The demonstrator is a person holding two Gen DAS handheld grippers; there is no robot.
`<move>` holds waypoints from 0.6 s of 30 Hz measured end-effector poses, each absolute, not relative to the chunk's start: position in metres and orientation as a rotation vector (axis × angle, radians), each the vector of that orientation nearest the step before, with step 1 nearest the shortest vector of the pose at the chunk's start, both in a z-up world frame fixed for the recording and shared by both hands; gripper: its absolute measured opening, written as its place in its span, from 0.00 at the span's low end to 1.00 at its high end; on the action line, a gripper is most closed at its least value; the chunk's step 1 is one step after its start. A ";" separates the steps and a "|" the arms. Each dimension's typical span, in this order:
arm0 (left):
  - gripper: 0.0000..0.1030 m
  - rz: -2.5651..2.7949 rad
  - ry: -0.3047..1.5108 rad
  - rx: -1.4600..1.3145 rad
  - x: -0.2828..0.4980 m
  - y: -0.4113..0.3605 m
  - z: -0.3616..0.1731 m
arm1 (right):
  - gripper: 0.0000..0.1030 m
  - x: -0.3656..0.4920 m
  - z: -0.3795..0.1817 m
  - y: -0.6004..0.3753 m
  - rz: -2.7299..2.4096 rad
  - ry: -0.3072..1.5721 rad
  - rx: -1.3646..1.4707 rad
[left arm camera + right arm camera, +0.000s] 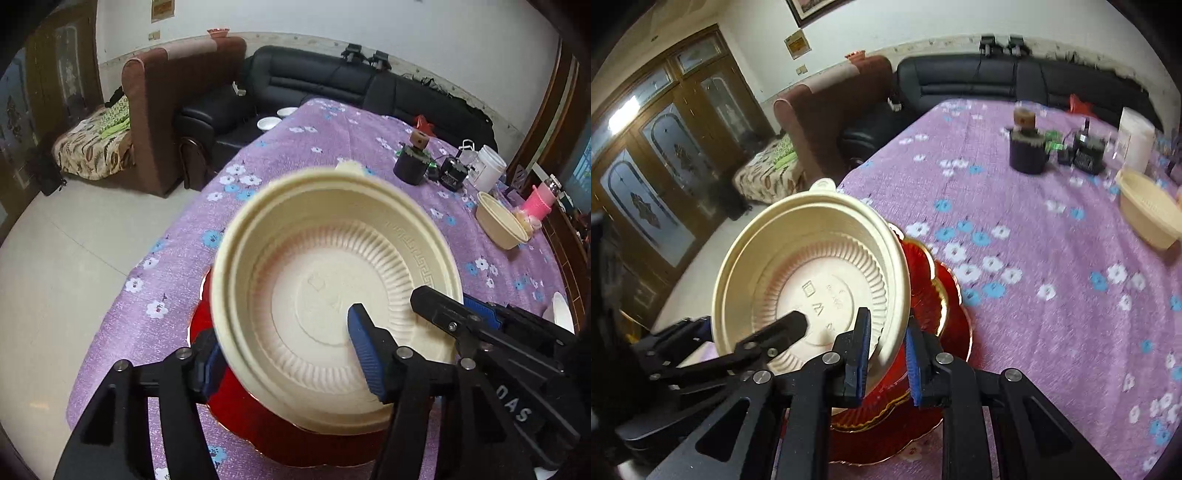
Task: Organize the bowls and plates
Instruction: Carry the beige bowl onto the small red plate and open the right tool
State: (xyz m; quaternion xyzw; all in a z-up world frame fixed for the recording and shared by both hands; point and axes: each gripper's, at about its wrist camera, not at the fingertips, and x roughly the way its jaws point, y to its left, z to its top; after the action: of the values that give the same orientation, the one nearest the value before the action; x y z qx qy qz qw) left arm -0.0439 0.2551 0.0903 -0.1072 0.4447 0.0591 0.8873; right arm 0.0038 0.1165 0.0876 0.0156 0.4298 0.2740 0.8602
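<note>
- Cream bowl (812,280) is off the counter (1052,295), tilted steeply with its inside facing both cameras, right above the red plates (923,369) near the counter's edge.
- Right tool (886,363): jaws nearly together, clamped on the bowl's near rim, one blue pad inside the wall, one outside. It carries the bowl.
- Left tool (288,354): jaws stand wide and straddle the opposite wall, one finger (365,350) inside the bowl, the other outside by the rim. Pads don't look pressed on it, so I read it as released.
- Handling, as a judgement: thin moulded disposable bowl, ribbed wall and stepped rim. Very light, fairly stiff at the rim, flexy in the wall. Won't shatter, but a hard squeeze will dent or crack it.
- Best hold: across the rim as now, pad on each side. The smooth plastic may swing or slip in a one-sided pinch, so keep moves slow.
- The red plates are glossy, scalloped, gold-edged and stacked; probably slippery, so the bowl could slide if set on them tilted.
- A second cream bowl (500,225) sits well apart at the far right of the counter, beside a pink item (539,201). Likely the stacking partner.
</note>
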 end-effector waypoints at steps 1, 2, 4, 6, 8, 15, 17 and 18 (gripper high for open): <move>0.62 0.114 0.923 -0.237 -0.046 0.257 0.091 | 0.21 0.002 0.089 0.118 0.565 0.881 0.013; 0.63 0.108 0.924 -0.245 -0.046 0.259 0.091 | 0.21 0.000 0.090 0.118 0.559 0.864 0.002; 0.67 0.099 0.924 -0.251 -0.050 0.260 0.093 | 0.22 -0.003 0.091 0.117 0.553 0.845 -0.003; 0.70 0.104 0.907 -0.258 -0.054 0.262 0.096 | 0.25 -0.003 0.091 0.115 0.560 0.843 0.005; 0.70 0.107 0.886 -0.265 -0.060 0.263 0.099 | 0.34 -0.003 0.089 0.114 0.552 0.834 0.001; 0.75 0.127 0.779 -0.297 -0.093 0.263 0.119 | 0.41 -0.015 0.102 0.107 0.529 0.717 -0.004; 0.76 0.126 0.756 -0.284 -0.103 0.257 0.124 | 0.44 -0.021 0.108 0.102 0.524 0.689 0.009; 0.78 0.132 0.744 -0.271 -0.108 0.253 0.127 | 0.48 -0.024 0.111 0.098 0.522 0.677 0.018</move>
State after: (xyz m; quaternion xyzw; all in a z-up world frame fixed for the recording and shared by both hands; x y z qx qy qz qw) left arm -0.1079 0.2528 0.1266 -0.1319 0.3619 0.0642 0.9206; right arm -0.0245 0.0976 0.1112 0.0088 0.3281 0.2533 0.9100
